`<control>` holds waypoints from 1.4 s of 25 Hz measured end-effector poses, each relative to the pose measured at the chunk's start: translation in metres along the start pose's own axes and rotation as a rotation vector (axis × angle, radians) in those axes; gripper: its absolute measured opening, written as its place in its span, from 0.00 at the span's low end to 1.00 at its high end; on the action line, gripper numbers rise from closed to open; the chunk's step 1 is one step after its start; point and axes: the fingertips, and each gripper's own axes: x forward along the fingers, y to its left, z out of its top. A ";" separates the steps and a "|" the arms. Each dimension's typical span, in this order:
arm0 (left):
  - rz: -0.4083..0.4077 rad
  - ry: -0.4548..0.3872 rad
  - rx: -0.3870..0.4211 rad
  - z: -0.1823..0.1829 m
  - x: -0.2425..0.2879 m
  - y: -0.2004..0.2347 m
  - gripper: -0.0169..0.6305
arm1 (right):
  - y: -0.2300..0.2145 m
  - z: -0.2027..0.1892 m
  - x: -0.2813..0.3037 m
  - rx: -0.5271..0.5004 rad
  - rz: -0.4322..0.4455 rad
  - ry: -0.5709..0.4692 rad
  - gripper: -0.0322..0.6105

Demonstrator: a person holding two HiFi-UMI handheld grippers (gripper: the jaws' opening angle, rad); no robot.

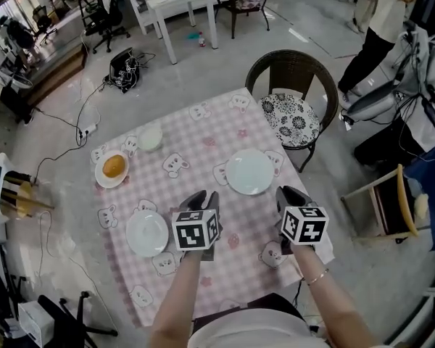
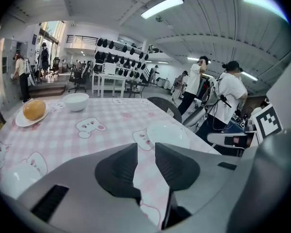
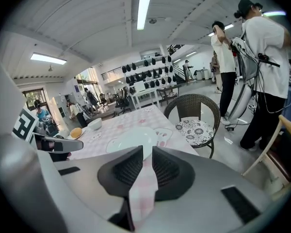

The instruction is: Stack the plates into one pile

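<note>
Plate point(image 1: 250, 171) lies just ahead of right gripper point(image 1: 290, 193), untouched.

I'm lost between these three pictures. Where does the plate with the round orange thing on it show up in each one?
Head view: the plate with the orange food sits left of the middle.
Left gripper view: the same plate is at the far left, halfway down.
Right gripper view: it is small and far off, in the left part of the picture.
Shared landmark: the white bowl sits just beside it in all three.
</note>
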 end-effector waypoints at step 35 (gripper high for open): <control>0.041 0.092 -0.057 0.016 0.123 -0.020 0.27 | -0.047 0.020 0.053 0.004 0.095 0.034 0.14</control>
